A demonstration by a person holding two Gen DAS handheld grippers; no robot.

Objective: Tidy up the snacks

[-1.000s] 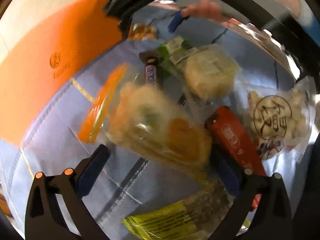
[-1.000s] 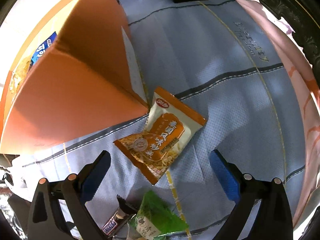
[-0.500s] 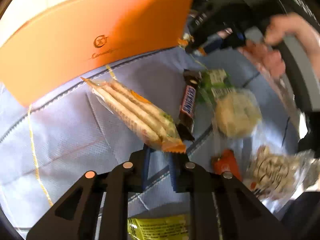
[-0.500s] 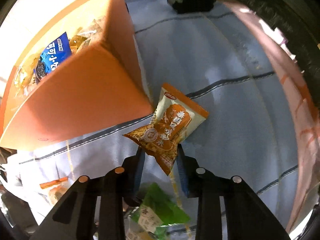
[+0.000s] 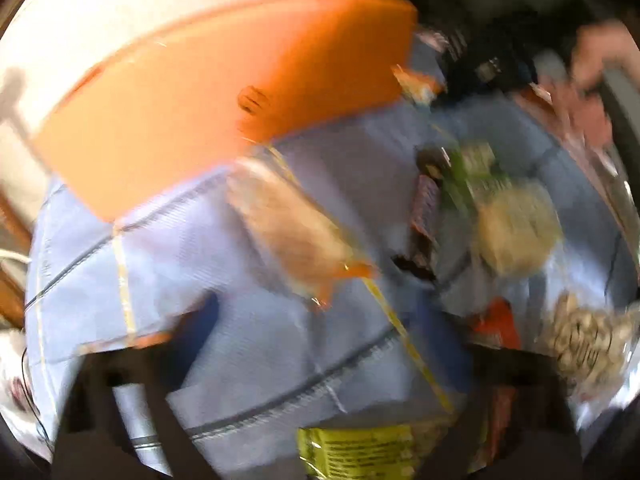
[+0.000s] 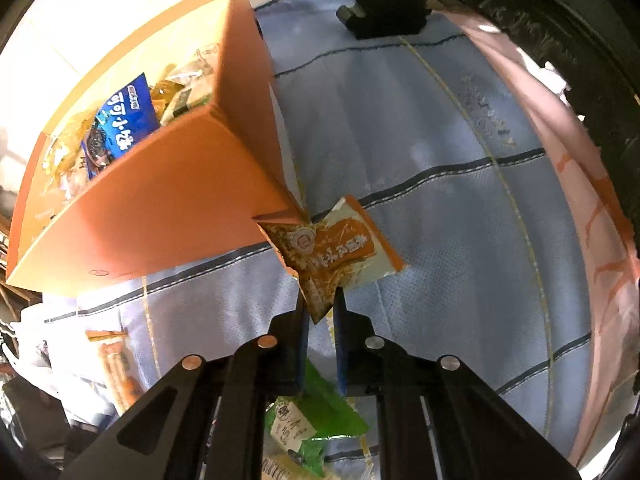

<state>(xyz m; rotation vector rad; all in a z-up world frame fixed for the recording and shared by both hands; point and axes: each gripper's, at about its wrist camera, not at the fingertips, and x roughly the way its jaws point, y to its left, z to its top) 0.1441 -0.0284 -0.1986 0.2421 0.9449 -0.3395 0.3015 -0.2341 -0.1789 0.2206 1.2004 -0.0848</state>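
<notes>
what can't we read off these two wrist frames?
- Left wrist view: motion blur all over; left gripper fingers smeared, so open or shut is unclear, as is whether it holds the cracker pack.
- Right wrist view: orange box wall hides most contents; right gripper body covers the green packet.
</notes>
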